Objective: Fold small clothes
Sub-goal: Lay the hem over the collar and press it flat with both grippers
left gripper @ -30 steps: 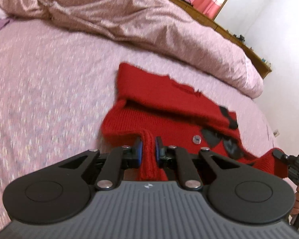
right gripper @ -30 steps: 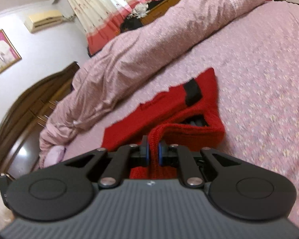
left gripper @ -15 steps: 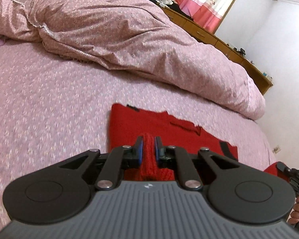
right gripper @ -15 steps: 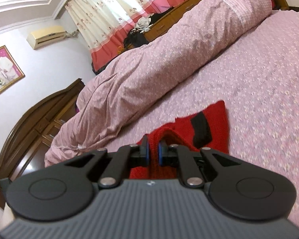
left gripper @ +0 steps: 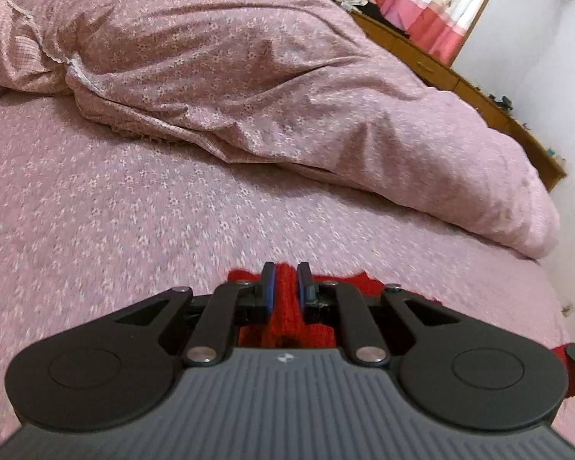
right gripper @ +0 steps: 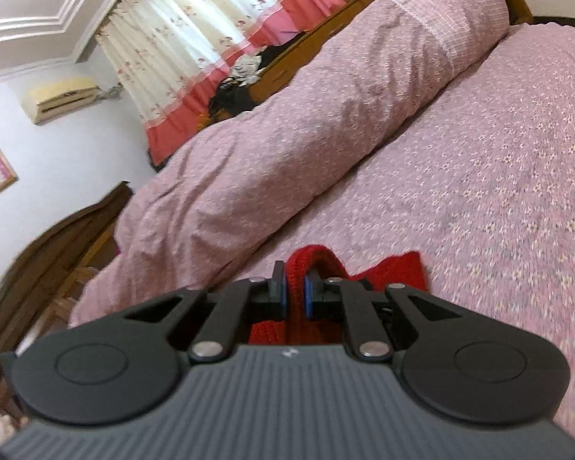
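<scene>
the red knitted garment (left gripper: 285,306) lies low over the pink flowered bedsheet (left gripper: 126,207), most of it hidden beneath your tools, with a thick fold of knit pinched in each. your left gripper (left gripper: 286,281) is clamped on one bunched edge, and your right gripper (right gripper: 295,287) is clamped on another red fold (right gripper: 306,264) that loops up over its fingertips. beyond the sheet, a rumpled pink duvet (left gripper: 249,76) runs along the bed, with the red-and-cream curtain (right gripper: 211,38) behind it.

Left hand-held gripper (left gripper: 285,287), right hand-held gripper (right gripper: 295,287): both clamped.
</scene>
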Motion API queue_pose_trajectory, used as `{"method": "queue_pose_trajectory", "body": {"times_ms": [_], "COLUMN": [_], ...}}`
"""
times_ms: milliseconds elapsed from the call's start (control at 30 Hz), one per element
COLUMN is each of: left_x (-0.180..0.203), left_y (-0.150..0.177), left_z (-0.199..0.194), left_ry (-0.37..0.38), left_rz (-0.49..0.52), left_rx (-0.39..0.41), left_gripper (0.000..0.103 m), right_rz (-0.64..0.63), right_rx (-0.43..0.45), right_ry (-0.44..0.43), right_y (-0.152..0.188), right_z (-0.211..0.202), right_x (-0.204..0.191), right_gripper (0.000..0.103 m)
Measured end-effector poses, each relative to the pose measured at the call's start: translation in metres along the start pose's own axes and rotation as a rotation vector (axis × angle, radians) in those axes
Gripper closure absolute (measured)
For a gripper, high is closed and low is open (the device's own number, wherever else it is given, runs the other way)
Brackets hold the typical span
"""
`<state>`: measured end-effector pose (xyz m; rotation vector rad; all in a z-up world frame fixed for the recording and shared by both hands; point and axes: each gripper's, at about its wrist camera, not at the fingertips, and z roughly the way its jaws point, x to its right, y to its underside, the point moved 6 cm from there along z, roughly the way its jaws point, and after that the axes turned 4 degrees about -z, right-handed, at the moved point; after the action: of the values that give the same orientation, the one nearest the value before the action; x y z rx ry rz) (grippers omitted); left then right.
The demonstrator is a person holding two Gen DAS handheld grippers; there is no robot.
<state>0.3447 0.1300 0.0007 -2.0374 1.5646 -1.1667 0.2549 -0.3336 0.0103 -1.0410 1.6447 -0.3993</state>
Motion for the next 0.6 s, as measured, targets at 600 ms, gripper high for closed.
{"method": "queue_pose_trajectory", "body": {"times_ms": [600], "left_x": [0.007], "left_y": [-0.007], "left_z": [0.078], "left_ry": [-0.115], "left_rz": [0.235], "left_rx": [-0.032], "left_gripper": [0.087], "right_rz": [-0.007], "right_rx": [-0.131], "right_ry": [0.179], "right_y": [0.029], "right_z": [0.091], "right_x": [0.047], "right_gripper": [0.084]}}
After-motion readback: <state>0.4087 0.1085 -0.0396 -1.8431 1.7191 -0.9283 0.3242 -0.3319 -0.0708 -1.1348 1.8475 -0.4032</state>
